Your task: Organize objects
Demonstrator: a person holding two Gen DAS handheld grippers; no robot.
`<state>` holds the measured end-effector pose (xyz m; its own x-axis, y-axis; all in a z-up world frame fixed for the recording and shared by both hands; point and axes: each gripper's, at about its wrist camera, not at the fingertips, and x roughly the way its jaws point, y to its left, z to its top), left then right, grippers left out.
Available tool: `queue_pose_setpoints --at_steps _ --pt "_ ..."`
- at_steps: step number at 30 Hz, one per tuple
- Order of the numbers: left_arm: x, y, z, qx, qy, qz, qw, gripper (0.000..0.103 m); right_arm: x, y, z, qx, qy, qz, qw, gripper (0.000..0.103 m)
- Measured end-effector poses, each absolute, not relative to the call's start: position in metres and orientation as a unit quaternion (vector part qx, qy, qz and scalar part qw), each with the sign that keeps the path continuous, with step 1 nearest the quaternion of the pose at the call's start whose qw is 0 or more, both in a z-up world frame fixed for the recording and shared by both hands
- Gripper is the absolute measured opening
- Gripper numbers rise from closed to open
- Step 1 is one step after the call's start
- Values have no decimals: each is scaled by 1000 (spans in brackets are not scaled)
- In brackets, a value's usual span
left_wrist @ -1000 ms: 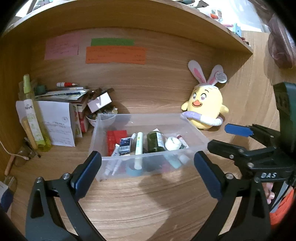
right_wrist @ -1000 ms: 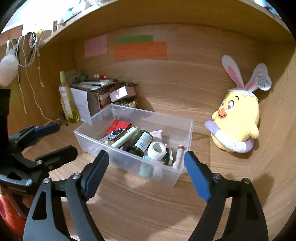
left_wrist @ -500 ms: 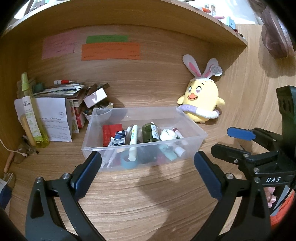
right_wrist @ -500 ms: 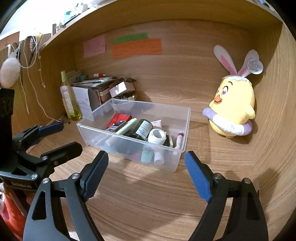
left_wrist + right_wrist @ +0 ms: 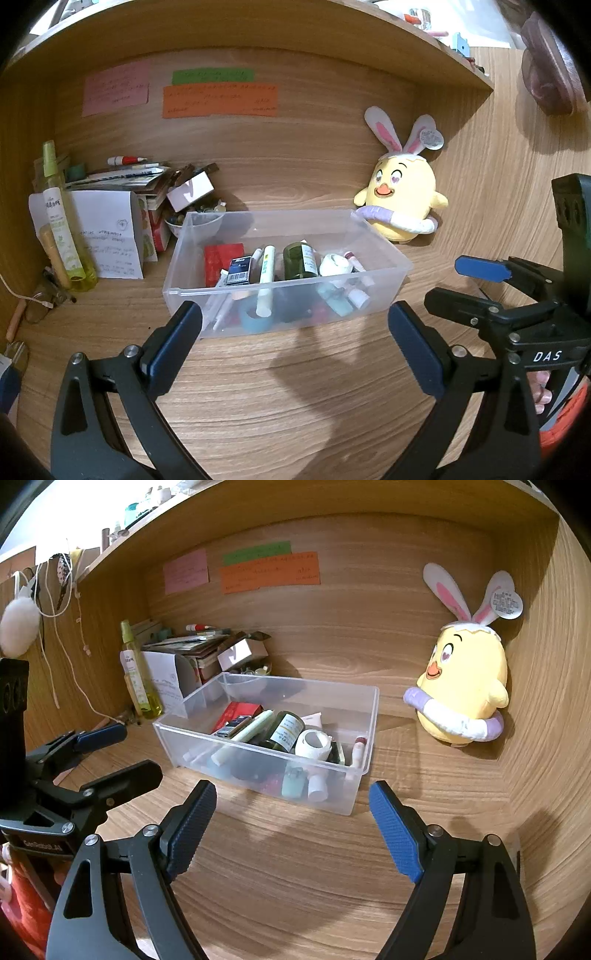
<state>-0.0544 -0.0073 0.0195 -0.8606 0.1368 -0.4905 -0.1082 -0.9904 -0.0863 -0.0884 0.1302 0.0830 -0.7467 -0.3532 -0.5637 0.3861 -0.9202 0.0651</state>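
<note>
Showing white pompom [image 5: 19,627], right view only

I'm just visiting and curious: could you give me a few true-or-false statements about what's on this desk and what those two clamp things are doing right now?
1. The clear plastic bin holds several small items, including a dark green bottle. True.
2. The yellow plush chick sits inside the bin. False: it sits on the desk beside the bin, against the wall.
3. The left gripper is clamped on the bin's rim. False: its jaws are open and hold nothing.
4. The right gripper is open and empty. True.
5. Sticky notes are stuck on the back wall. True.
</note>
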Motion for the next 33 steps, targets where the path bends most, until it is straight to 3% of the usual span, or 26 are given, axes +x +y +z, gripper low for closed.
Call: queue_pose_setpoints --at_steps 33 --pt "-54 -16 20 -260 -54 962 65 102 -88 126 82 302 33 -930 206 83"
